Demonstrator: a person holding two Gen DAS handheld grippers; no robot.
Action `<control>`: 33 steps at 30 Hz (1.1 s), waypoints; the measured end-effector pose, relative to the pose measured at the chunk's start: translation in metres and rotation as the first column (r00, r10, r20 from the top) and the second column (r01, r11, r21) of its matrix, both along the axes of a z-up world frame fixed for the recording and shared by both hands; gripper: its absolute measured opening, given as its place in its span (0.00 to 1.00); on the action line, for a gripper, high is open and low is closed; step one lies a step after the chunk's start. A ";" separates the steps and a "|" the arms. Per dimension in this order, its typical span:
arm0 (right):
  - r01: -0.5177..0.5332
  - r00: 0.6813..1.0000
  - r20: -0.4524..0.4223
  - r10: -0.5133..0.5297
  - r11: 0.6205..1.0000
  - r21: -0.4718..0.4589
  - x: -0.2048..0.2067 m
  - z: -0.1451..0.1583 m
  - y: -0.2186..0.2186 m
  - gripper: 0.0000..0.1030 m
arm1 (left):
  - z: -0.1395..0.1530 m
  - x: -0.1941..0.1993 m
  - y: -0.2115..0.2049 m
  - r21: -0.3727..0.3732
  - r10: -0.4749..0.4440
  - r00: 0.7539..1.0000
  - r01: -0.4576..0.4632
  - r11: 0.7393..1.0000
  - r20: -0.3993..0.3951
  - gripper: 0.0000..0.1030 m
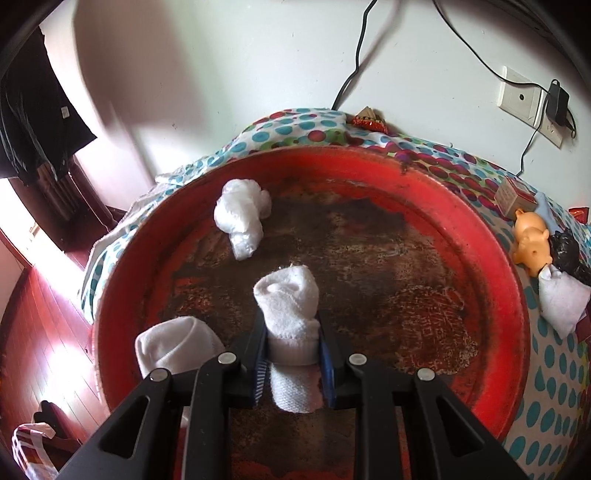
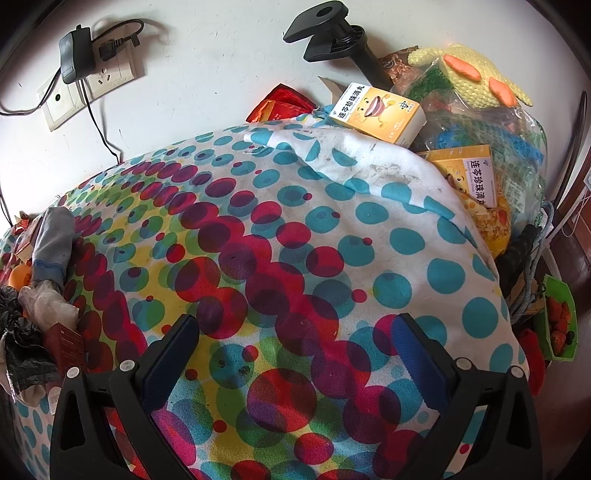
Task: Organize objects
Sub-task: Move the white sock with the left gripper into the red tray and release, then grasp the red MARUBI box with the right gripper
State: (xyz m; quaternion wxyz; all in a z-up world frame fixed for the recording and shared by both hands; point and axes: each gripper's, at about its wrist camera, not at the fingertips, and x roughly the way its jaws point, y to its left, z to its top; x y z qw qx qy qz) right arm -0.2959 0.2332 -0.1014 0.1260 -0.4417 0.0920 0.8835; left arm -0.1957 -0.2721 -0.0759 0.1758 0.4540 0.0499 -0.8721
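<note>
Left wrist view: the left tongs [image 1: 293, 363] were clamped on a rolled white sock [image 1: 290, 321], whose upper end rose clear of the blue pads [image 1: 260, 369] above a worn red round tray [image 1: 491, 280]. Two further white rolled socks lay in the tray: one [image 1: 240, 218] near its far left rim, the other [image 1: 173, 347] just beside the left finger at the near left rim. The tray rested on a spotted cloth [image 1: 554, 387]. On the cloth to the right of the tray lay an orange toy pig [image 1: 532, 240], a black crumpled bag [image 1: 567, 251] and a pale pouch [image 1: 563, 299], with a small box [image 1: 511, 195] beyond them. A charger [image 1: 557, 101] hung from a wall socket [image 1: 517, 98]. Right wrist view: the right tongs [image 2: 295, 358] stood wide apart and empty above the same spotted cloth [image 2: 332, 229], touching nothing. At the far right edge were yellow medicine boxes [image 2: 380, 112], a knitted yellow toy [image 2: 476, 74] and a black clamp [image 2: 325, 35].
</note>
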 end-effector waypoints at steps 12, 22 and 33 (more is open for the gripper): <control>0.002 1.000 0.002 -0.002 1.000 0.002 0.000 0.000 -0.001 1.00 | -0.002 -0.002 -0.002 -0.004 -0.002 1.000 0.002 1.000 0.007 0.32; 0.001 1.000 -0.003 -0.001 1.000 -0.006 0.003 -0.001 0.000 1.00 | 0.090 0.078 -0.027 0.052 -0.097 0.931 0.123 0.991 -0.351 0.55; -0.125 0.991 -0.046 0.125 0.992 -0.002 0.054 0.007 -0.030 1.00 | 0.055 0.184 -0.003 0.110 -0.136 0.902 0.197 0.974 -0.410 0.59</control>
